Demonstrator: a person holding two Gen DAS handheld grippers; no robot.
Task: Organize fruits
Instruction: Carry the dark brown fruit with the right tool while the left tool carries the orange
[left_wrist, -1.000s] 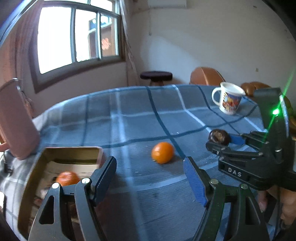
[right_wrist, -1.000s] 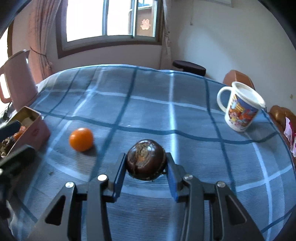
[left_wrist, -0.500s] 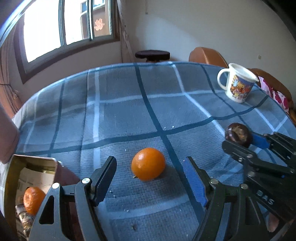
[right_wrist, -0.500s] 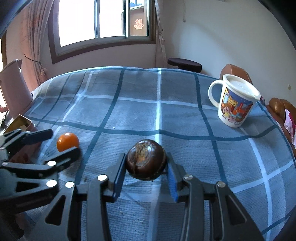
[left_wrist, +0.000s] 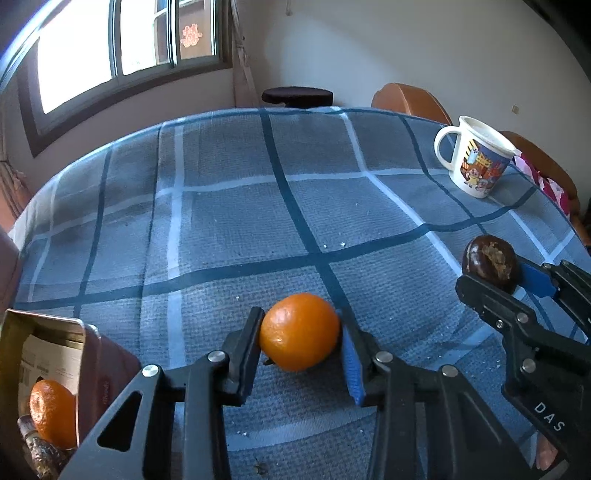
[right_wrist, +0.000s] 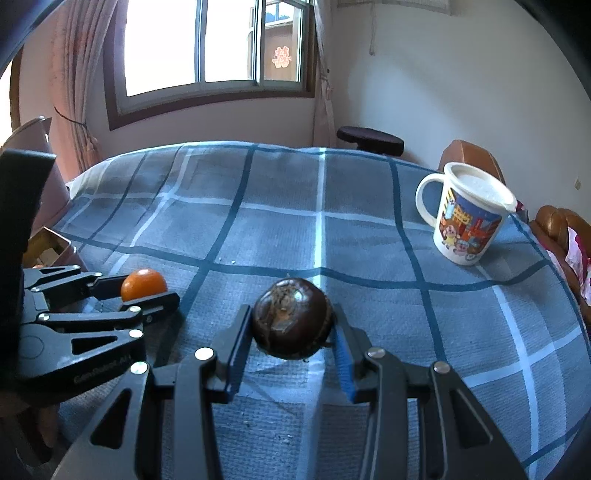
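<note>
As its jaws close on either side of an orange (left_wrist: 299, 331) sitting on the checked blue cloth of the desk (left_wrist: 236, 229), the left gripper (left_wrist: 301, 338) has the fruit square between its pads, which meet the peel at the widest part of the fruit; the orange appears to rest on the cloth, not yet lifted. The fruit looks light and firm, its waxy, rounded skin liable to roll or slip, so a hold across the middle with moderate pressure seems the safest choice. A hard squeeze could bruise it.

To the right, the right gripper (right_wrist: 291, 328) has its jaws clamped narrowly on a dark brown round fruit (right_wrist: 291, 323), held just above the cloth. Its shell looks hard and glossy, with a rough patch on top, and it would likely slide if the grip loosened.

Both tools point forward and down toward the far side of the desk, the left one low over the cloth near the pink tin (left_wrist: 55, 373) at the near left, where another orange (left_wrist: 51, 411) already lies. A cartoon-printed mug (right_wrist: 467, 214) stands well apart at the far right.
</note>
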